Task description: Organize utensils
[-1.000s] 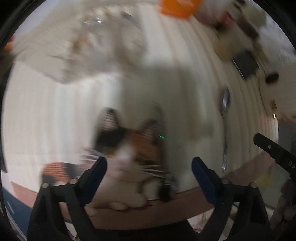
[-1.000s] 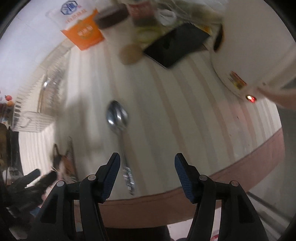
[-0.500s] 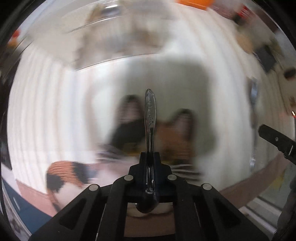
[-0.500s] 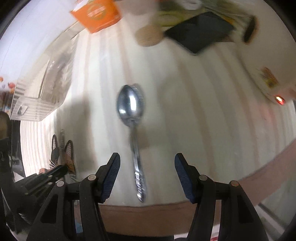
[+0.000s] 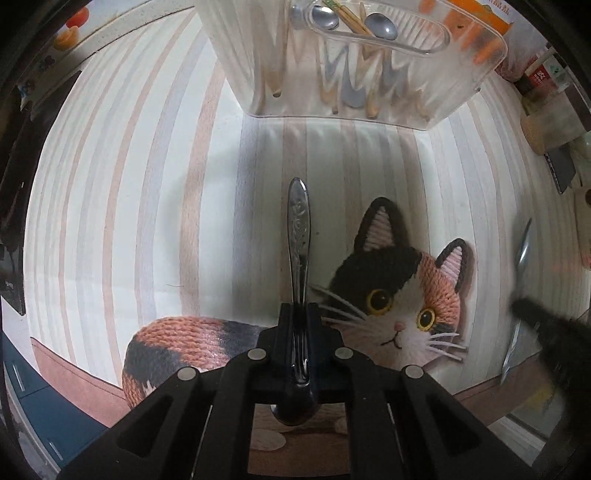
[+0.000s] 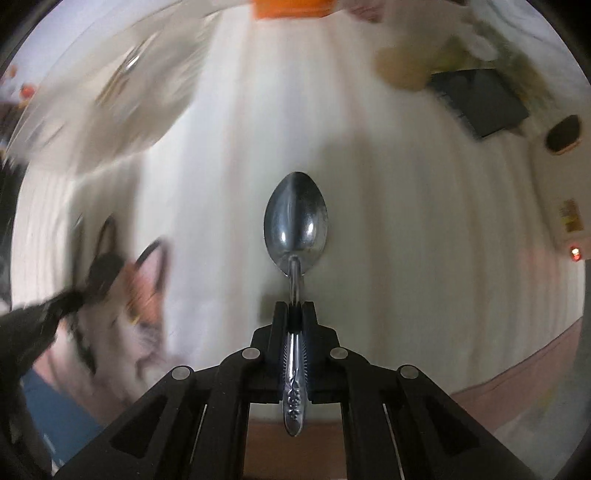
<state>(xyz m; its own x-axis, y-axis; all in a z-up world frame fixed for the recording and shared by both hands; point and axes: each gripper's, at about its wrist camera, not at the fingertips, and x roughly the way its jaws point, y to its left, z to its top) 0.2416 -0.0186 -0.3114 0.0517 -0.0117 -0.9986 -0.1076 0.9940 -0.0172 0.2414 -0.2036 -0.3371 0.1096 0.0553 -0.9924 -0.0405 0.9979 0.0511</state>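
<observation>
My left gripper (image 5: 298, 312) is shut on a metal spoon (image 5: 298, 236), handle pointing forward, bowl back between the fingers. It hangs above the striped table, short of the clear utensil holder (image 5: 354, 62), which holds spoons and chopsticks. My right gripper (image 6: 294, 308) is shut on a second metal spoon (image 6: 295, 218) at the neck, bowl forward, above the table. The right gripper also shows blurred in the left wrist view (image 5: 546, 332), with its spoon (image 5: 521, 254).
A crocheted cat mat (image 5: 399, 295) lies on the table near the front edge, under my left gripper. An orange packet (image 6: 291, 7), a black tablet (image 6: 480, 103) and a round tan object (image 6: 400, 68) sit at the back right. A white appliance with a red light (image 6: 574, 253) stands at the right.
My right gripper, open half a second ago, has shut on the spoon that lay on the table. My left gripper, shut on its spoon since half a second ago, has moved toward the holder.
</observation>
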